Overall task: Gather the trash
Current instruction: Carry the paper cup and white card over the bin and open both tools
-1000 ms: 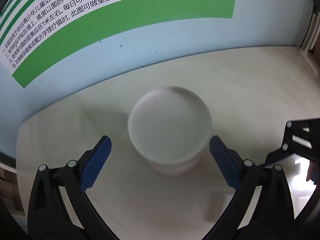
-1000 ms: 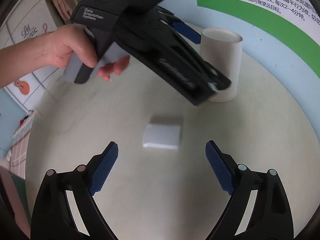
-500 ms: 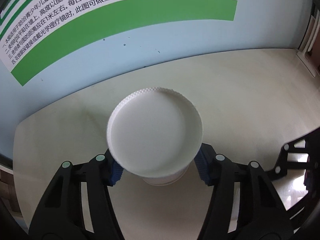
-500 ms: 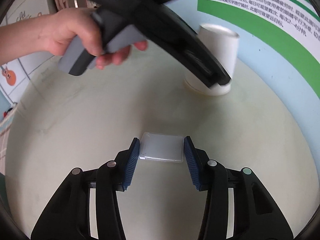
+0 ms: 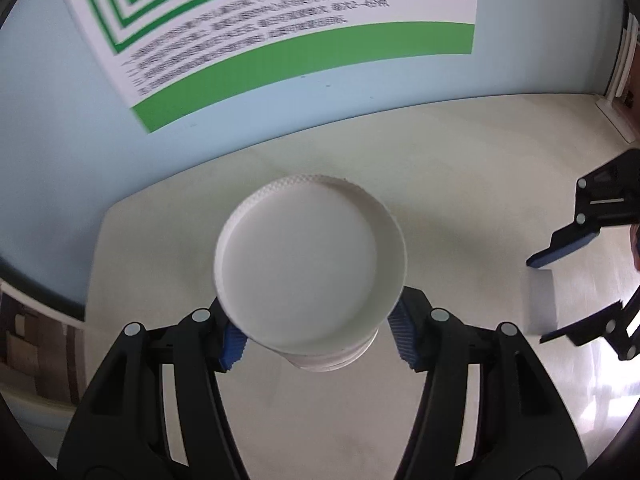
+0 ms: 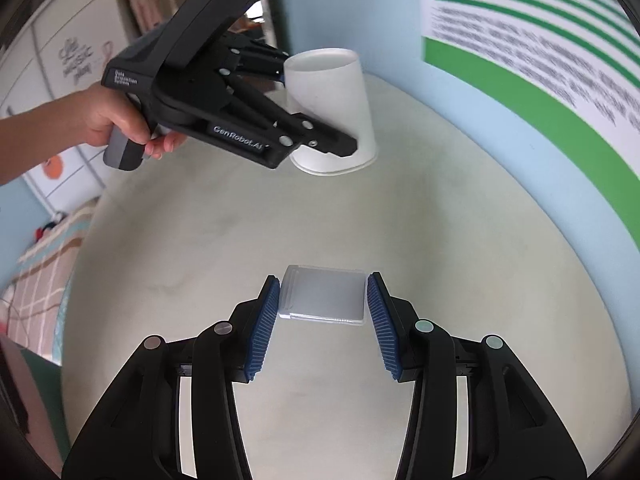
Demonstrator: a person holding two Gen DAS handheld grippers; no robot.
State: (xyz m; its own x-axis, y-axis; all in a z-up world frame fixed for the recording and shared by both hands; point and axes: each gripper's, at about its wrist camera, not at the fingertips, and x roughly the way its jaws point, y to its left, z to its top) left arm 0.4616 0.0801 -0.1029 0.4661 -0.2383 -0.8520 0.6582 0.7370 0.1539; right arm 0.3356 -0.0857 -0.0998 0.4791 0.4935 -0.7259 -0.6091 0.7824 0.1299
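White paper cup [image 5: 310, 268], upturned, far left of the table [image 6: 460, 208]: our left gripper [image 5: 318, 338] pinches its lower wall, tilted down from the left. We lift gently, or it crumples. Clear packet [image 6: 323, 295], near centre: right gripper [image 6: 322, 322] level, pads closed against both edges; we keep it flat.

I seem to be in a child's room at home; my pale cream rounded tabletop [image 6: 400, 208] stands against a light blue wall [image 5: 72, 128] bearing a green-and-white eye-care poster with Chinese text [image 5: 304, 36]; white cupboard doors with cartoon drawings [image 6: 68, 60] stand behind.
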